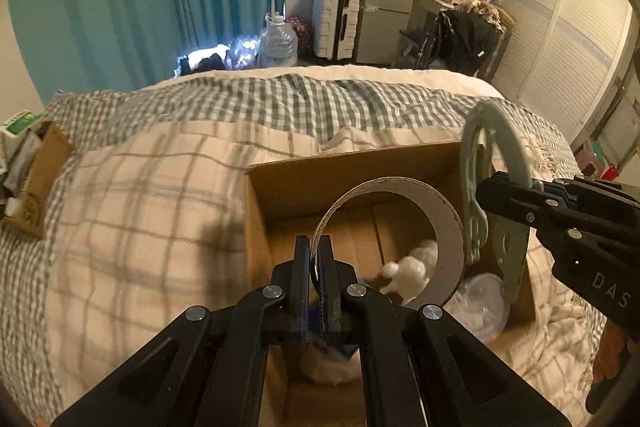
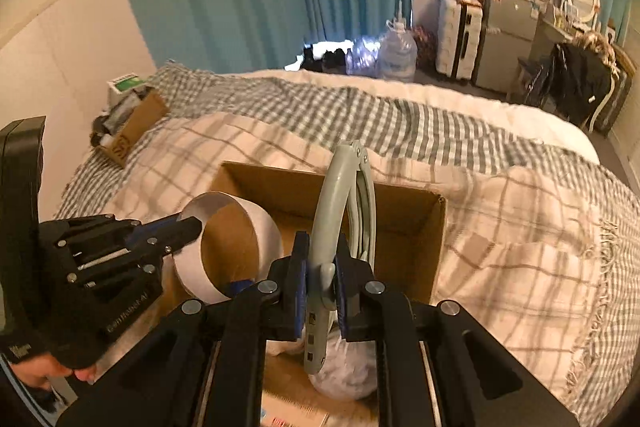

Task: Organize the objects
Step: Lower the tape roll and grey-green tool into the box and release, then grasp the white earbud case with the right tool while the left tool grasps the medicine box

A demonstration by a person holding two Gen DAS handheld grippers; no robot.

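Note:
An open cardboard box (image 1: 344, 171) (image 2: 404, 203) lies on the bed. My left gripper (image 1: 319, 259) (image 2: 188, 227) is shut on the rim of a wide cardboard tape ring (image 1: 452, 223) (image 2: 264, 231) and holds it above the box. My right gripper (image 2: 322, 267) (image 1: 496, 187) is shut on a pale green folding hanger (image 2: 340, 195) (image 1: 504, 139), held upright over the box's right part. In the box lie a white plush toy (image 1: 412, 267) and a clear plastic bag (image 1: 480, 299) (image 2: 348, 375).
The bed carries a checked blanket (image 1: 160, 195) (image 2: 520, 247). A small brown box with clutter (image 1: 36, 171) (image 2: 132, 131) sits at the bed's far left. Beyond the bed stand a water jug (image 1: 278, 41), a white suitcase (image 1: 336, 21), a fridge (image 1: 384, 15) and a chair with dark clothes (image 1: 464, 39).

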